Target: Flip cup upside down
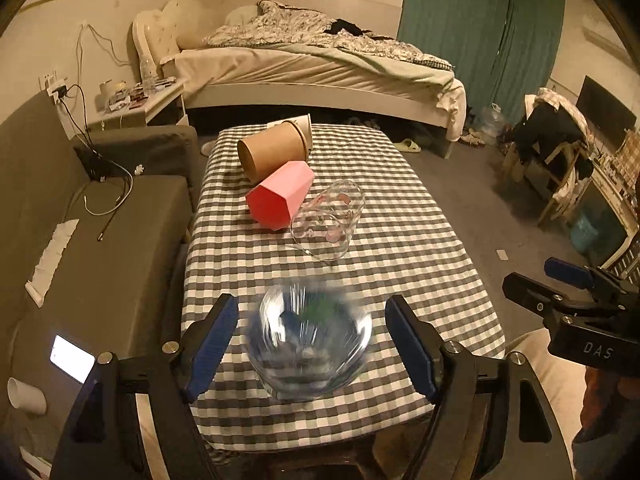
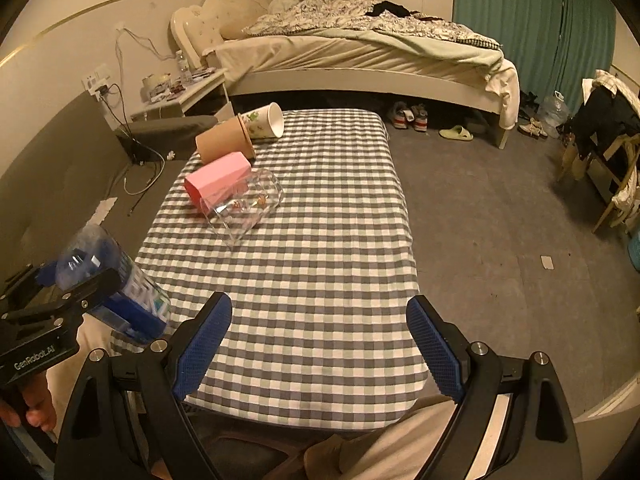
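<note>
A clear cup with blue print (image 1: 310, 344) is motion-blurred between the wide-open jaws of my left gripper (image 1: 312, 344), at the near edge of the checked table (image 1: 400, 216); the fingers are not touching it. In the right wrist view the same cup (image 2: 108, 276) stands tilted beside the left gripper (image 2: 100, 300) at the table's near left corner. My right gripper (image 2: 320, 344) is open and empty over the near edge; it also shows in the left wrist view (image 1: 568, 280).
Several cups lie on their sides at the far left of the table: a clear glass (image 1: 330, 220), a pink faceted cup (image 1: 280, 196), a brown paper cup (image 1: 272, 152), a printed white cup (image 2: 264, 120). A grey sofa (image 1: 100, 220) flanks the left; a bed (image 1: 320, 68) stands behind.
</note>
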Motion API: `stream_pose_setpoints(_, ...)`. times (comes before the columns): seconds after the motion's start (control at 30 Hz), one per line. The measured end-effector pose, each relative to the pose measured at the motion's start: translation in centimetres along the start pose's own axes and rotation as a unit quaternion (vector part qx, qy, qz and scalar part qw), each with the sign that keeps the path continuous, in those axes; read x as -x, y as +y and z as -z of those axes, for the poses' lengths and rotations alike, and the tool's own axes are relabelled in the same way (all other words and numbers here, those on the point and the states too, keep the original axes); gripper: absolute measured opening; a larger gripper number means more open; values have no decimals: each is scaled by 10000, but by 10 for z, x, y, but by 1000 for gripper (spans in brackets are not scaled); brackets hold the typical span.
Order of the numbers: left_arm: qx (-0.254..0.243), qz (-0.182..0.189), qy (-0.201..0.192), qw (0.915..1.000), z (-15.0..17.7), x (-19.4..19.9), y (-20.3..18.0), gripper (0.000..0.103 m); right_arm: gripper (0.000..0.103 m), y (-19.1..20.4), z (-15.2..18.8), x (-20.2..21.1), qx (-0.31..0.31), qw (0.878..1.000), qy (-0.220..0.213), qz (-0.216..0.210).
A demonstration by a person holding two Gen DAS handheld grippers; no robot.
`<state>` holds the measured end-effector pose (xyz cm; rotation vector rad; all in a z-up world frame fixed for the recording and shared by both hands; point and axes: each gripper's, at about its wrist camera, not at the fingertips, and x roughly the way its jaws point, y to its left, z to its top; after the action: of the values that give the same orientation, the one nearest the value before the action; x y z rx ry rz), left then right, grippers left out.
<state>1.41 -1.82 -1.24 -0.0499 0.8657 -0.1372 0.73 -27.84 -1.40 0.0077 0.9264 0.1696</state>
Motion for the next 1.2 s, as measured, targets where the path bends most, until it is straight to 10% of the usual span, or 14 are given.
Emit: stream_pose_setpoints(1.2,436,-393,-200,9981,25,28,48,102,103,37,6,8,221,9993,-153,-242)
